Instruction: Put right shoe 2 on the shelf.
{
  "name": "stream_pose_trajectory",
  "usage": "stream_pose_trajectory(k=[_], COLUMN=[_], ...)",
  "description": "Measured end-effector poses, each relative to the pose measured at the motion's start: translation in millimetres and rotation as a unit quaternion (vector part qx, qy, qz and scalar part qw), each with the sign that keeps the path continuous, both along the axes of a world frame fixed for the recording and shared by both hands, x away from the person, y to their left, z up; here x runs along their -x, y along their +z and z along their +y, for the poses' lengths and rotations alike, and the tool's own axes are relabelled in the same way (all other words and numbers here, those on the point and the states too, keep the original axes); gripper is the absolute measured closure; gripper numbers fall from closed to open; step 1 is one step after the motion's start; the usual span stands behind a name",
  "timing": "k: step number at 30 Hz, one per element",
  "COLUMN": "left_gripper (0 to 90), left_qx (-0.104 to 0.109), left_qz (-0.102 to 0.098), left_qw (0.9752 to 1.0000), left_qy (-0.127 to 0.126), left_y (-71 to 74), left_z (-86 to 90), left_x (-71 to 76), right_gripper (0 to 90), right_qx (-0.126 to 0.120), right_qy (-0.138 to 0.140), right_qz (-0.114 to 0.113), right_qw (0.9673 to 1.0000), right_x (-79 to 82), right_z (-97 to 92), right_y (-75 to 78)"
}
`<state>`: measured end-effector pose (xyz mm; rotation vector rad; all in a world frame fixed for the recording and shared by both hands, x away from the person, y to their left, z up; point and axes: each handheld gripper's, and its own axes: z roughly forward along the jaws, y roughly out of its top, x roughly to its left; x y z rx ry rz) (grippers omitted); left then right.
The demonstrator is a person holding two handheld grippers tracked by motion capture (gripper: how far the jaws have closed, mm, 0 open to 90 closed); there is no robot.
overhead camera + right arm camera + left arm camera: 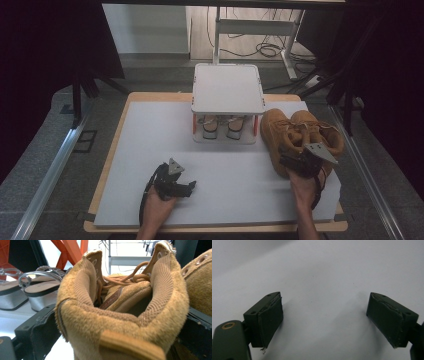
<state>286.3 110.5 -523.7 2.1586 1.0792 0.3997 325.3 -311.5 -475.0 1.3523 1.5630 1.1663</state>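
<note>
The person's two forearms come in at the bottom of the high view. The big white desk [150, 150] is flat and smooth. A white shelf stand [228, 90] at upper middle holds silver sandals [37, 290] under it. Two fuzzy tan boots [287, 132] sit at the right. No writing can be read. The right claw [295, 162] is wide open around one boot's heel [120, 322]; that view shows mesh lining and laces. The left claw [324, 317], lower left, is open and holds nothing.
</note>
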Motion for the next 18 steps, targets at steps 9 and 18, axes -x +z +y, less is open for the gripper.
stream_pose_trajectory(k=[9, 18], left_gripper=[13.8, 13.8], left_qx=[0.000, 0.000], left_qz=[0.000, 0.000], left_qw=[1.0000, 1.0000], left_qy=[0.000, 0.000], left_y=[0.0, 0.0], left_z=[0.0, 0.0], left_x=[0.0, 0.0], right_gripper=[1.1, 18.0], right_qx=[0.013, 0.021], right_qy=[-0.022, -0.029], right_qz=[-0.021, -0.027], right_qw=[0.9994, 0.9990], right_x=[-8.3, -5.8], right_z=[6.0, 6.3], right_y=[-4.2, -4.0])
